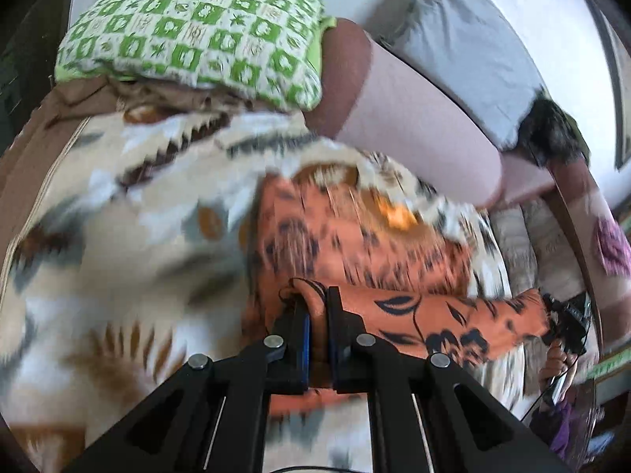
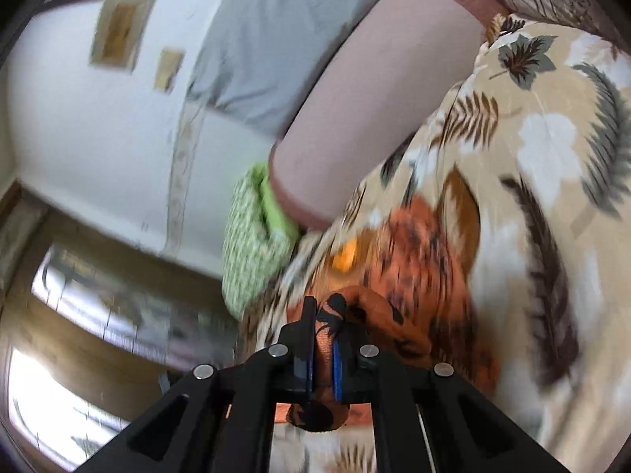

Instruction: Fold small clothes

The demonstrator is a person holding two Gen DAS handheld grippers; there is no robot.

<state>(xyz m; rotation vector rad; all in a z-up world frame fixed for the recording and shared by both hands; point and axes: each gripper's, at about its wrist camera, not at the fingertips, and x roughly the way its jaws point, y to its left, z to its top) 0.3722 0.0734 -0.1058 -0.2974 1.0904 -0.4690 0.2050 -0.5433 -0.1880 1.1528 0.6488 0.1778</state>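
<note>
Both grippers are clamped on the same piece of cloth (image 1: 394,244), one end each. The left gripper (image 1: 317,299) has its jaws squeezed tight on a bunched corner, with the fabric pinched between the blue pads and puffing out above the tips. The right gripper (image 2: 323,311) does the same at the other end, where a crumpled wad of it pokes out both above and below the jaws.

The cloth itself is orange, thin-looking, with a dark navy or black print of leaves and flowers. From the left wrist view, a rolled edge stretches sideways from the left jaws to the right gripper (image 1: 560,323), which shows far off with a hand (image 1: 558,362) below it. The rest of the cloth lies rumpled on the bedspread (image 1: 98,216) just beyond that edge.

The bedspread is beige with brown, grey and white leaves. A green checked pillow (image 1: 197,27) sits at its far end, next to a pinkish headboard (image 1: 414,118). Much of this is motion-blurred.
</note>
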